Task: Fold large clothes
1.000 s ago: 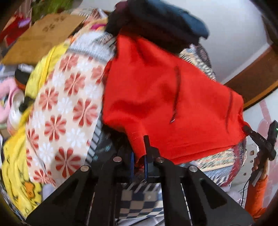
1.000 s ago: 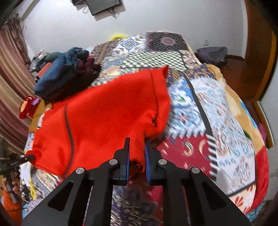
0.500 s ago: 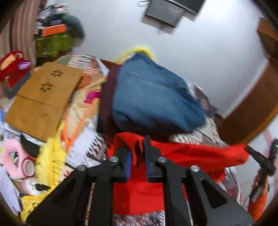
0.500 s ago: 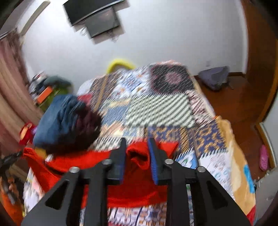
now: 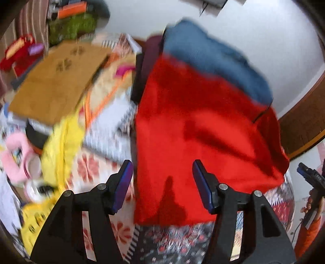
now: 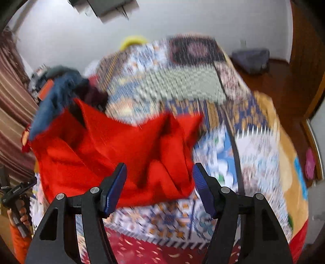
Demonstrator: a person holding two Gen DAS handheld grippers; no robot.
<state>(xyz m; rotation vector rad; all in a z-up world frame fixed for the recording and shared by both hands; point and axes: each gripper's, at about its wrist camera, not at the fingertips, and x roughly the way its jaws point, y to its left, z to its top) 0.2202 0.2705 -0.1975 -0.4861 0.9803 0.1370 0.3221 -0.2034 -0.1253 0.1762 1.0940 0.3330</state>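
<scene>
A red garment (image 5: 203, 132) lies folded over on the patchwork bedspread (image 6: 203, 85), its far edge against a pile of blue and dark clothes (image 5: 213, 56). My left gripper (image 5: 161, 164) hangs just above the near left part of the red garment. Its jaws are opening and the pads press on nothing. In the right wrist view the red garment (image 6: 121, 146) is rumpled, with loose folds. My right gripper (image 6: 159, 166) is over its near right corner, jaws opening, holding nothing. Each view catches the other gripper at its edge, in a hand with an orange sleeve (image 5: 308, 237).
Left of the bed lie a brown board (image 5: 56, 81), yellow cloth (image 5: 61, 142), pink slippers (image 5: 16, 158) and a red plush toy (image 5: 18, 52). A grey bag (image 6: 251, 58) sits on the wooden floor at the far right. A screen (image 6: 109, 8) hangs on the white wall.
Both grippers carried the near edge of the red garment up and over toward the far side, then opened and let it go. It now lies folded.
</scene>
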